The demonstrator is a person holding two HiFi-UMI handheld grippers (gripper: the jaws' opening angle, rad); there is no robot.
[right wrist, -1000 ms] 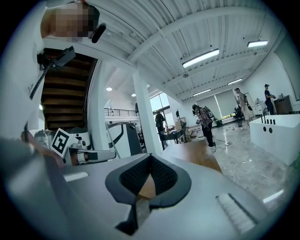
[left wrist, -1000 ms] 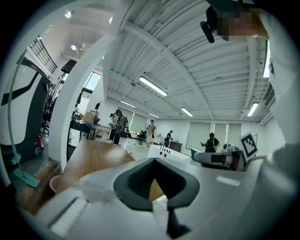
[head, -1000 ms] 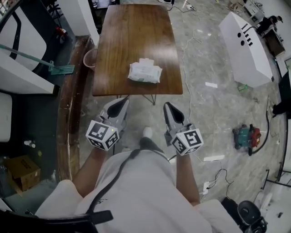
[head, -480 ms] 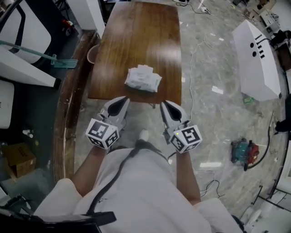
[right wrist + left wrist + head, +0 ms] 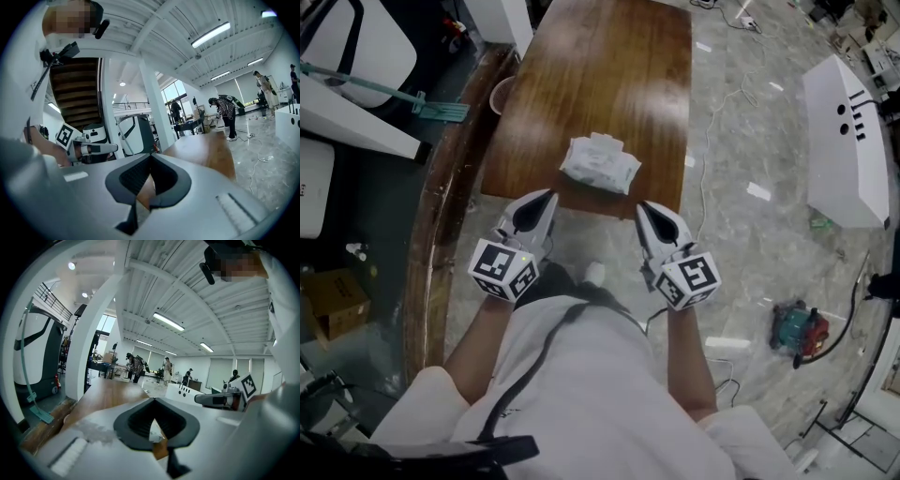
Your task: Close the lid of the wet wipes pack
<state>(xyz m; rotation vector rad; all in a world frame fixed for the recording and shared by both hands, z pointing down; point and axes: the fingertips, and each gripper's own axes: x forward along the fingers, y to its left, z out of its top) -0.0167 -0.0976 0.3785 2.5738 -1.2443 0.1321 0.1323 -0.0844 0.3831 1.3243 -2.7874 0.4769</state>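
Observation:
The wet wipes pack [image 5: 600,162], white and crumpled, lies near the front edge of the brown wooden table [image 5: 609,66]; from here I cannot tell how its lid stands. My left gripper [image 5: 546,197] hangs just before the table's front edge, left of the pack, with its jaws together and empty. My right gripper [image 5: 643,208] is level with it, right of the pack, also shut and empty. In the left gripper view the tips [image 5: 153,400] meet, and a bit of white pack [image 5: 154,432] shows through the gap. The right gripper view shows shut jaws [image 5: 150,157] before the tabletop [image 5: 206,150].
A pink bucket [image 5: 499,94] sits by the table's left side, next to a long wooden curb [image 5: 441,206]. A white machine [image 5: 848,141], a green and red tool [image 5: 795,328] and loose cables lie on the floor to the right. Several people stand far off.
Both grippers and the head camera have moved forward toward the table. The grippers now hang at its front edge, either side of the pack. Their jaws stayed shut.

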